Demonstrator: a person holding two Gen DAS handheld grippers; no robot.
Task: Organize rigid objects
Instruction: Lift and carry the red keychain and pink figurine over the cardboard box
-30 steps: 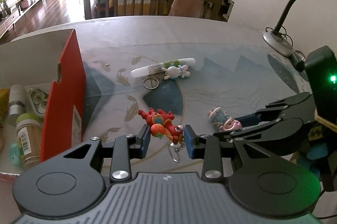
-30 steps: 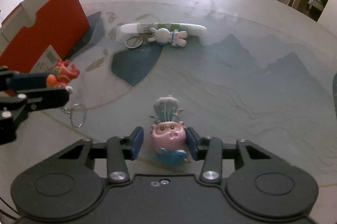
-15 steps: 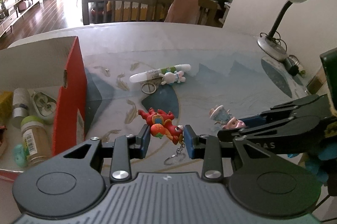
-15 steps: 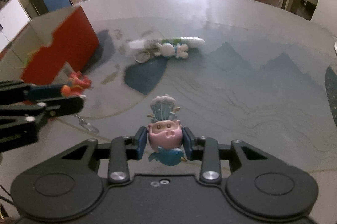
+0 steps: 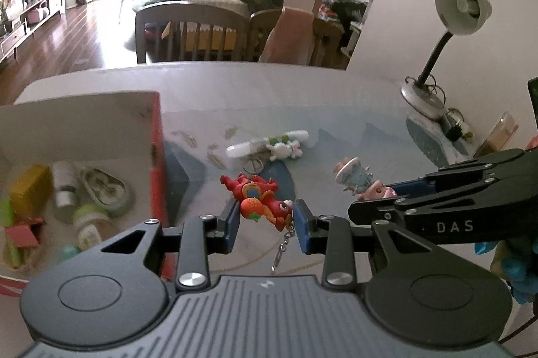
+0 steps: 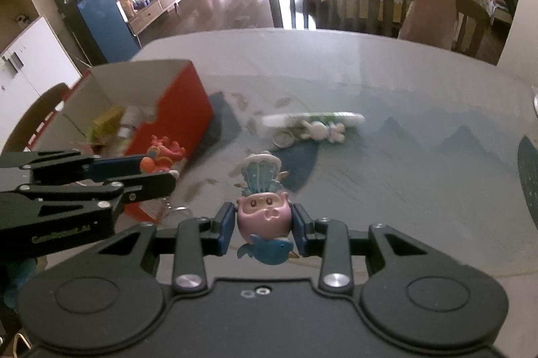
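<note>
Readable in white capitals, "DAS", on the side of the black right gripper (image 5: 380, 189). Blurred pale lettering on the black left gripper's (image 6: 161, 169) arm, illegible.

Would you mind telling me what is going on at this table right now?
A person is tidying small toys with two handheld grippers. The left gripper is shut on a red dragon keychain, and the right gripper on a pink pig figure. The red box already holds several items; a white tube and bunny keychain remain on the table.
</note>
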